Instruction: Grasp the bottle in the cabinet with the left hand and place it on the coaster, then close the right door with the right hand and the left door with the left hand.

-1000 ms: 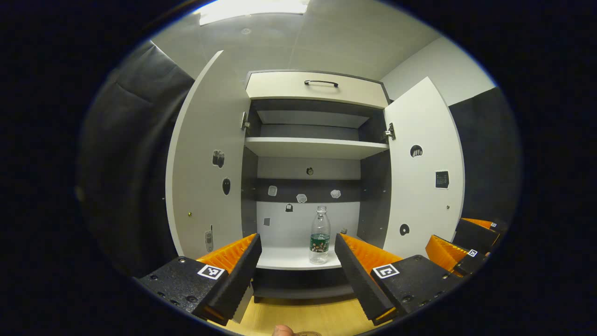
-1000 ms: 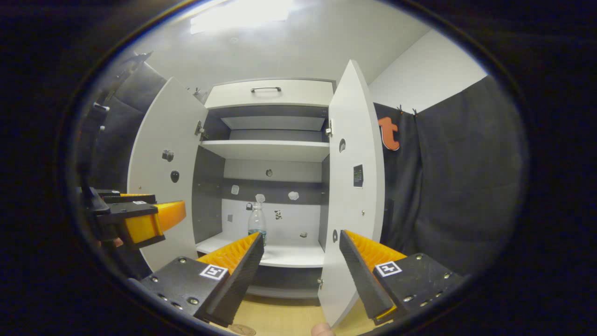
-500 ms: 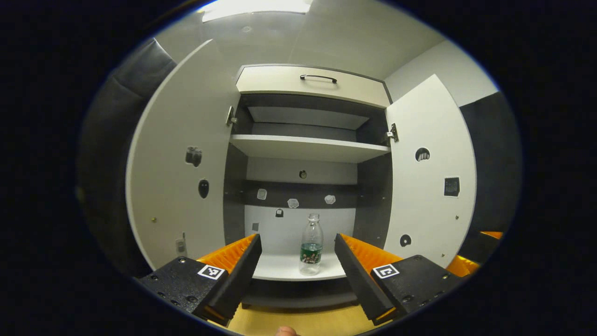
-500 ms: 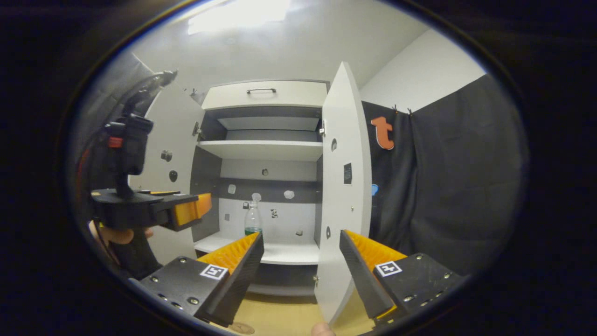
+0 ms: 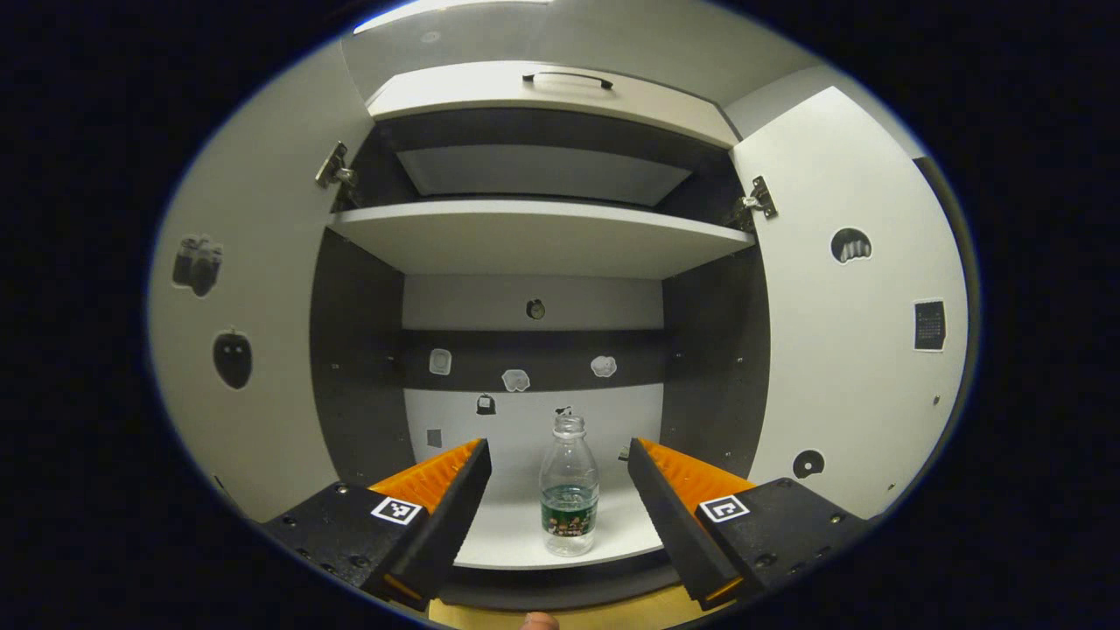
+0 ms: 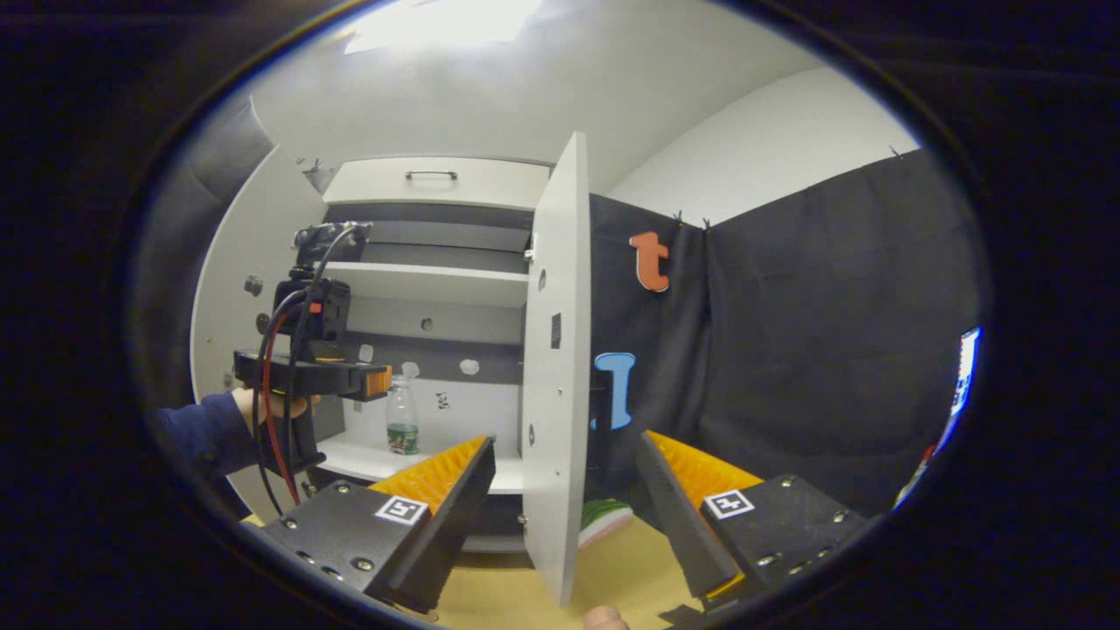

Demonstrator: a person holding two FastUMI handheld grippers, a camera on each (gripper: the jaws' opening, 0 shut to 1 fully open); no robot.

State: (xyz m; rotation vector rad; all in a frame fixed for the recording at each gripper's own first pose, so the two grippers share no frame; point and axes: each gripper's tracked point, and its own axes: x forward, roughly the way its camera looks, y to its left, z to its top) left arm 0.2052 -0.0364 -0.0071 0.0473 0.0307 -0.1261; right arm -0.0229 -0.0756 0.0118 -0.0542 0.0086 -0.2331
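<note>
A clear plastic bottle (image 5: 569,490) with a green label stands upright near the front of the cabinet's lower shelf (image 5: 516,542). My left gripper (image 5: 557,448) is open and level with the bottle, which stands just beyond the fingertips, centred in the gap. Both white doors stand open: the left door (image 5: 236,306) and the right door (image 5: 857,332). In the right gripper view, the right gripper (image 6: 564,442) is open and holds nothing, with the right door (image 6: 556,350) edge-on just ahead of it. There the left gripper (image 6: 376,382), held by a hand in a dark sleeve (image 6: 206,433), reaches toward the bottle (image 6: 402,418).
An upper shelf (image 5: 542,236) and a drawer with a dark handle (image 5: 569,80) lie above the bottle. A wooden table top (image 6: 612,569) runs in front of the cabinet, with a green and white object (image 6: 608,516) lying by the right door's foot.
My left gripper has moved forward toward the cabinet, so the bottle looms larger between its fingers. The right gripper view has swung right, and the right door now appears edge-on.
</note>
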